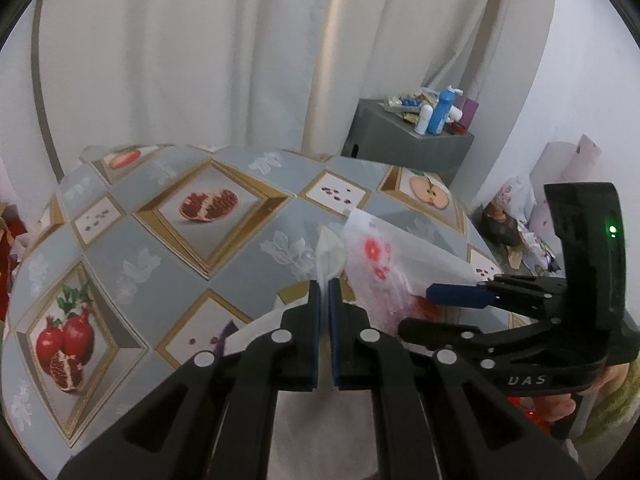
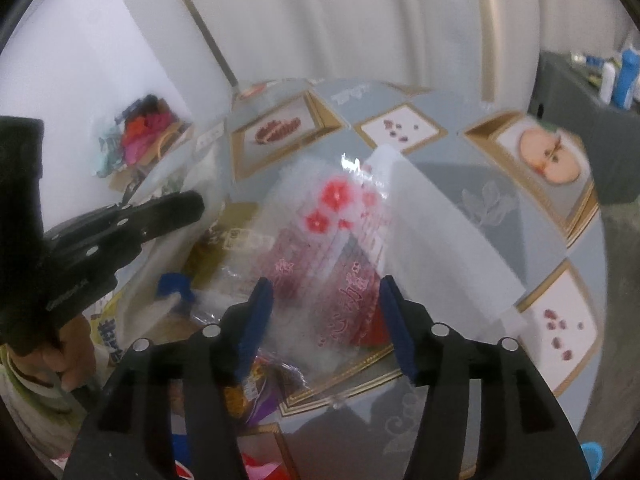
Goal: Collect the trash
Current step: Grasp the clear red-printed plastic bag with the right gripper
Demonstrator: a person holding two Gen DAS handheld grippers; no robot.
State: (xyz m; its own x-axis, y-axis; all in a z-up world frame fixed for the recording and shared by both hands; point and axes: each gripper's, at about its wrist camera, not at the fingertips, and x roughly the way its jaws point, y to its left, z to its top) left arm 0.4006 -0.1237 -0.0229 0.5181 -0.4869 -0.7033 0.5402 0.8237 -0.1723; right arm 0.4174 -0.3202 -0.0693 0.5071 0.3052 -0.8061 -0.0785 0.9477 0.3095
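The left wrist view alone shows the left claw [image 1: 325, 292] pinched nearly closed on a crumpled white tissue [image 1: 329, 254], which sticks up from between its blue pads above the table [image 1: 168, 240]. It also shows the right claw [image 1: 454, 295] from the side, next to a clear plastic bag [image 1: 384, 264], though this angle hides how wide it stands. The right wrist view settles that: the right claw [image 2: 332, 320] is spread wide with nothing between its pads, and the clear plastic bag [image 2: 340, 232] lies ahead of and beneath it, over the fruit-patterned cloth of the table [image 2: 500, 192]. The bag is see-through and glossy, printed with red flowers and red lettering. Only this view shows wrappers [image 2: 256, 384] heaped at the bag's near left edge, purple and orange among them, and the left claw's body at the left, its tips out of sight
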